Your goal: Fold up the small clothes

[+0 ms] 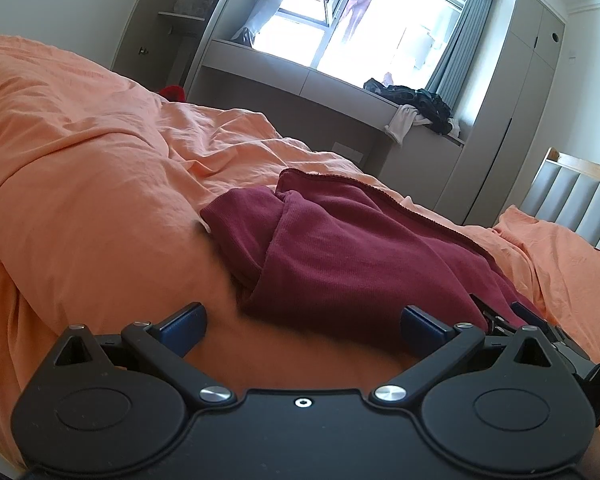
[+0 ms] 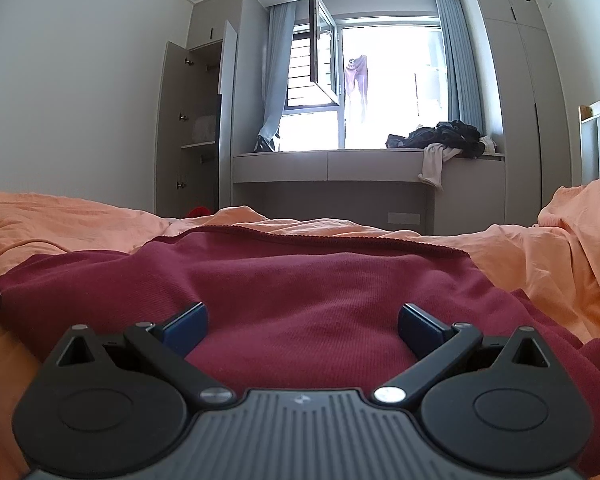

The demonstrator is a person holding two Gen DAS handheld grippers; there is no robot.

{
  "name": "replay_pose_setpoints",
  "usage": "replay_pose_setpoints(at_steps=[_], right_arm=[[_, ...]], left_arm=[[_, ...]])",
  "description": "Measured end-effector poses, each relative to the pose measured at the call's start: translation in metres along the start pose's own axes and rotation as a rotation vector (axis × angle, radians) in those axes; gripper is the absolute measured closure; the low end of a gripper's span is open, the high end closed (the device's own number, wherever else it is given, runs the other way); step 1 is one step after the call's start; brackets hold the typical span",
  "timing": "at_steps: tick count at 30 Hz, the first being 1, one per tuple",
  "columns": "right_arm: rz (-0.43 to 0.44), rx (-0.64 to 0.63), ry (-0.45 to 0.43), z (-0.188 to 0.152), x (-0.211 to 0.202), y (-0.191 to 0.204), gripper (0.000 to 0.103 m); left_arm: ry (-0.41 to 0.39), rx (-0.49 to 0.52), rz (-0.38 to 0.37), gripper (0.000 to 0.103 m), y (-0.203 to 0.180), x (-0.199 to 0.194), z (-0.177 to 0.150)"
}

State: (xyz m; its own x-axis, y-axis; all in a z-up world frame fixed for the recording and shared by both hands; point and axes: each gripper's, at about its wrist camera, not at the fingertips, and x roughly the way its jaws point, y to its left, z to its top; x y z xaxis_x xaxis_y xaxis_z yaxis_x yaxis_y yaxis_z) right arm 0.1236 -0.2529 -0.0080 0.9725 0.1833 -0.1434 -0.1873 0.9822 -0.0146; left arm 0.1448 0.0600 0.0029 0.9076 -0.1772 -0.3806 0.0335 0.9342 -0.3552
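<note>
A dark red knit garment (image 1: 340, 256) lies partly folded on the orange bedsheet (image 1: 80, 200). One flap is folded over its left side. My left gripper (image 1: 302, 326) is open and empty, low over the sheet at the garment's near left edge. My right gripper (image 2: 302, 326) is open and empty, resting low over the middle of the same garment (image 2: 300, 280). The right gripper's fingers (image 1: 520, 316) also show in the left wrist view, at the garment's right side.
The rumpled orange sheet (image 2: 540, 256) surrounds the garment. A window bench (image 2: 340, 164) with a pile of dark clothes (image 2: 448, 134) stands beyond the bed. An open wardrobe (image 2: 196, 128) is at the left and a padded headboard (image 1: 572, 204) at the right.
</note>
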Motion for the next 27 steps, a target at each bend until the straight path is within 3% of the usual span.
replay_pose_setpoints(at_steps=[10,18,27], right_arm=[[-0.002,0.004,-0.002,-0.001,0.001,0.001,0.001],[-0.002,0.004,-0.002,-0.001,0.001,0.0,0.001],[-0.026,-0.005,0.024,0.003,0.001,0.005,0.001]], left_arm=[[0.004,-0.054,-0.061,0.0,0.002,-0.002,-0.004],[0.009,-0.12,-0.23,0.0,-0.002,0.001,-0.011],[-0.002,-0.135,-0.162,0.0,-0.008,0.023,-0.005]])
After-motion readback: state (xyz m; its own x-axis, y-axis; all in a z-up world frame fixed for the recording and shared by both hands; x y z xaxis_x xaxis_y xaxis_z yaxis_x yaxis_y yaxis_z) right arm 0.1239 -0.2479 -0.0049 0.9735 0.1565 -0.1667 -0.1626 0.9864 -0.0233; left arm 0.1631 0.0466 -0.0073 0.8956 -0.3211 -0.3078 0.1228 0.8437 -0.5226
